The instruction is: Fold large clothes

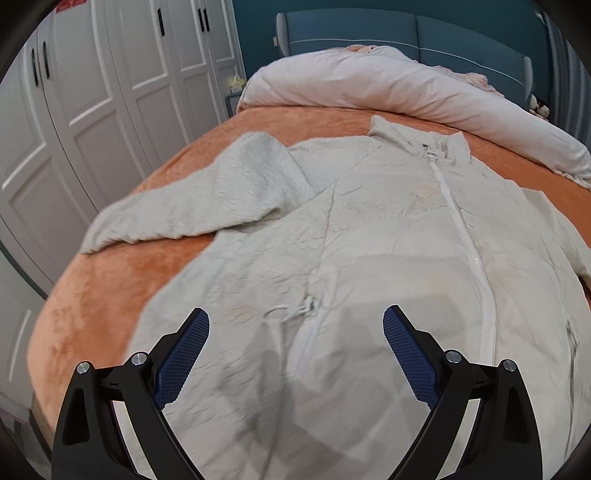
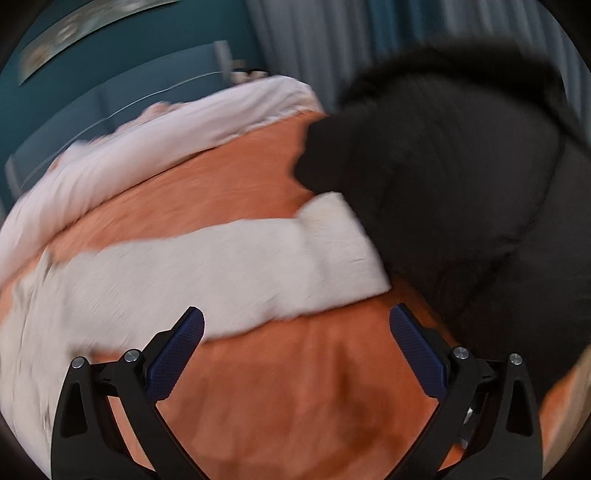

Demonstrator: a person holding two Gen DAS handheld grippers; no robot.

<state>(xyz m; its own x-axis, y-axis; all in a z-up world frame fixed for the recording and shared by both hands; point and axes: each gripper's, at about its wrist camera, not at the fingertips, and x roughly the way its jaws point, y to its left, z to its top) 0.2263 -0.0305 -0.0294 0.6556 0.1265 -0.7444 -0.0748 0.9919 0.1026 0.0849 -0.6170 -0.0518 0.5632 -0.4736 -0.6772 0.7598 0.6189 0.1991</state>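
At the bottom centre of the left wrist view, the left gripper (image 1: 296, 325) has its two blue-padded fingers (image 1: 183, 360) spread wide apart with nothing between them. It hangs over the lower front of a pale grey fleece jacket (image 1: 369, 229) that fills the middle and lower part of that frame. The jacket lies front up on an orange blanket (image 1: 96, 295), its white zipper (image 1: 463, 229) running from the collar (image 1: 417, 138) at upper centre down toward the lower right. A drawstring with a toggle (image 1: 308, 306) lies on the fleece just above the gap between the fingers. One sleeve (image 1: 192, 206) stretches out to the middle left of the frame, resting on the blanket. Beyond the collar, a rolled white duvet (image 1: 388, 85) crosses the upper part of the frame, with a blue headboard (image 1: 406, 33) behind it and white wardrobe doors (image 1: 110, 92) at upper left.

In the right wrist view, which is motion-blurred, the right gripper (image 2: 296, 325) at bottom centre also has its fingers wide apart and empty, over bare orange blanket (image 2: 295, 387). Just above it the jacket's other sleeve (image 2: 240, 266) runs across the middle of the frame, its cuff end touching a black garment (image 2: 461, 184) that fills the upper right. The white duvet (image 2: 147, 140) lies at upper left.
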